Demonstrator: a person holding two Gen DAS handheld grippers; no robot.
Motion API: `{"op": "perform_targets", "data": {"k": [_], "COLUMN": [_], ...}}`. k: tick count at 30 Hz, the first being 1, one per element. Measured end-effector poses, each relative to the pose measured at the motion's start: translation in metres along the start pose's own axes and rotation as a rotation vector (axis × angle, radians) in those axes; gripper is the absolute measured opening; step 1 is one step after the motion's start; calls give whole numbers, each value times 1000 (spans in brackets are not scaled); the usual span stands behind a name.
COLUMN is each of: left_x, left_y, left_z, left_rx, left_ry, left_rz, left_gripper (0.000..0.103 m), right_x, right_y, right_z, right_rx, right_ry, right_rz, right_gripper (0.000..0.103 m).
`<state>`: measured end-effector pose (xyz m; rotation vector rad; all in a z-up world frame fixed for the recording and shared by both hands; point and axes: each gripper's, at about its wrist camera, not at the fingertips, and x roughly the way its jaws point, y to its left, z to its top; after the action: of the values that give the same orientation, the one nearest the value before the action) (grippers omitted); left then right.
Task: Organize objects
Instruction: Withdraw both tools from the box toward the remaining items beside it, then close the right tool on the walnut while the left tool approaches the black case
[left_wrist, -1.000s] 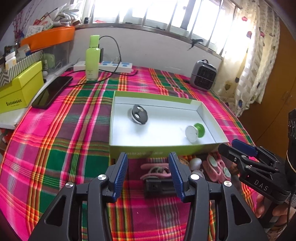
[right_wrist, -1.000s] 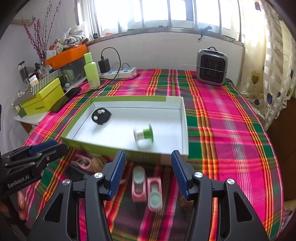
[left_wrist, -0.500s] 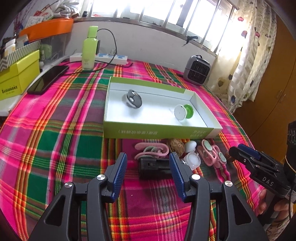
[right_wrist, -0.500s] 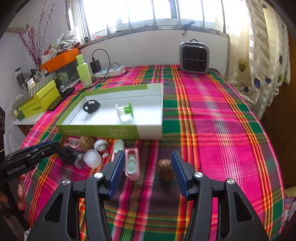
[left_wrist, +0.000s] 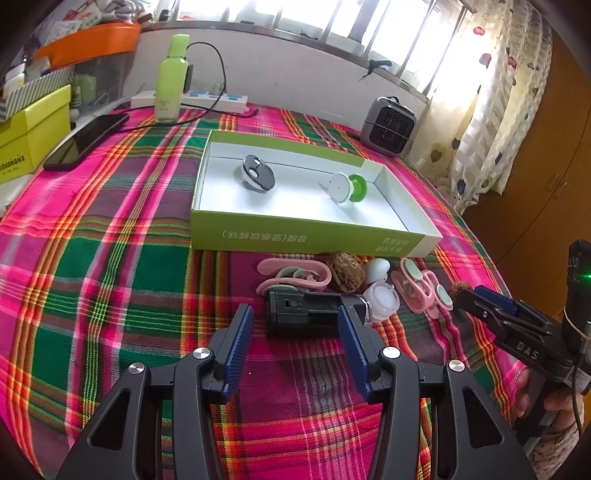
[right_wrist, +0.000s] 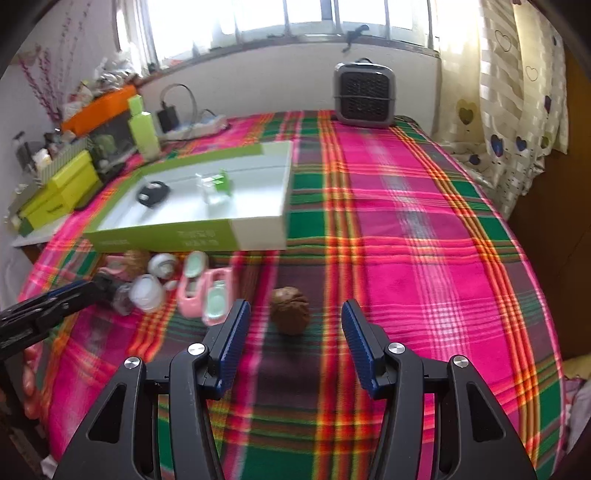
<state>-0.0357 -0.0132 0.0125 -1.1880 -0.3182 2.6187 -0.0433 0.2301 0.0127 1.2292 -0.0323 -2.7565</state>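
Presently we find the walnut (right_wrist: 290, 310) lying alone on the plaid worktop (right_wrist: 424, 240), just ahead of the right gripper (right_wrist: 295, 343), centred between its spread, empty fingers; the left gripper (left_wrist: 295, 345), likewise spread, faces a black block (left_wrist: 304, 314).

Cloth (left_wrist: 110, 258) under my claws: plaid, hot pink with green squares and orange-yellow stripes. Box (left_wrist: 295, 236) lime-green outside, white inside; in it a black-and-white puck (left_wrist: 258, 177) and a white-and-green spool (left_wrist: 349, 187). Clips (left_wrist: 421, 288) pale pink with mint pads. Walnut (right_wrist: 290, 310) brown. My pads (left_wrist: 240, 343) blue, ribbed, on black arms. Curtain (left_wrist: 491, 110) cream with dark hearts.
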Motion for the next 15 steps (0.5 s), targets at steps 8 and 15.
{"op": "perform_targets", "data": {"k": [8,15], "left_x": [4,5], "left_y": [-1,-5], "left_z": [0,-2], "left_rx": [5,14], "left_ry": [8,21], "left_rz": [-12,-32], "left_gripper": [47,47], "right_x": [16,20], "right_y": [-3,-1], "right_z": [4,7], "right_rx": [-3,-13], "right_ry": [53,60], "right_rz": [-22,-9], "right_gripper": [53,53]}}
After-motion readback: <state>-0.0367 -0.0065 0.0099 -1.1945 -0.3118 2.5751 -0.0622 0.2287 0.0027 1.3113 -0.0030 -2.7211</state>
